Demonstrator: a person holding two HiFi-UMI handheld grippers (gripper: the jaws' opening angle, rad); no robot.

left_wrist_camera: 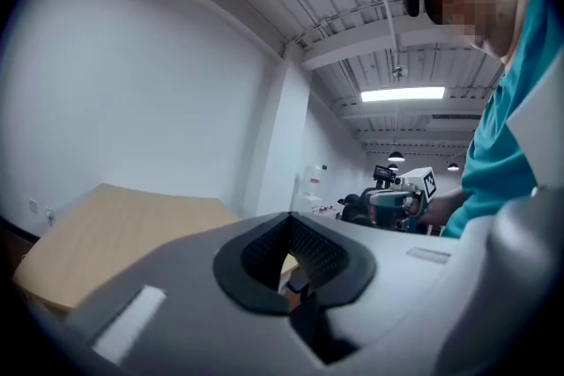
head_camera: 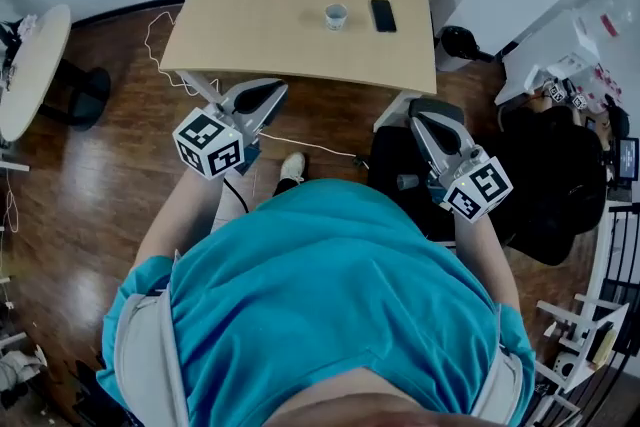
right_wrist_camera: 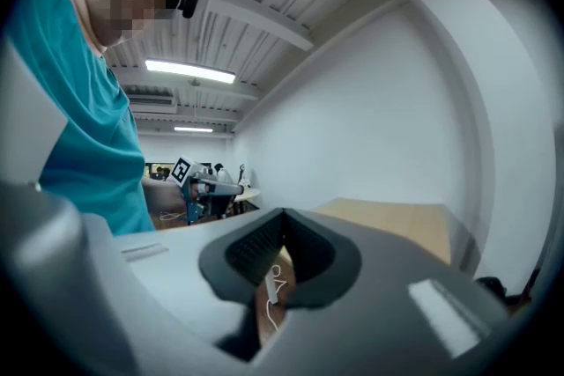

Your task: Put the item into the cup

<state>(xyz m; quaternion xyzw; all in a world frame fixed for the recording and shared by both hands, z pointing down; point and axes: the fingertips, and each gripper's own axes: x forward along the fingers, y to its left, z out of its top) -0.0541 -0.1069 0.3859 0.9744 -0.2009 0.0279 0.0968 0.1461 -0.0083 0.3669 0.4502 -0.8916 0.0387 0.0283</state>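
A small clear cup stands on the light wooden table, toward its far side. Just right of the cup lies a flat black item. I hold both grippers low, close to my body, well short of the table's near edge. My left gripper points toward the table with its jaws shut and nothing between them. My right gripper is also shut and empty. The cup and the item show in neither gripper view; each shows only the table top's edge and the other gripper.
A round white table stands at the left over a dark base. A white cable runs across the wooden floor under the table. A black chair and cluttered shelves stand at the right.
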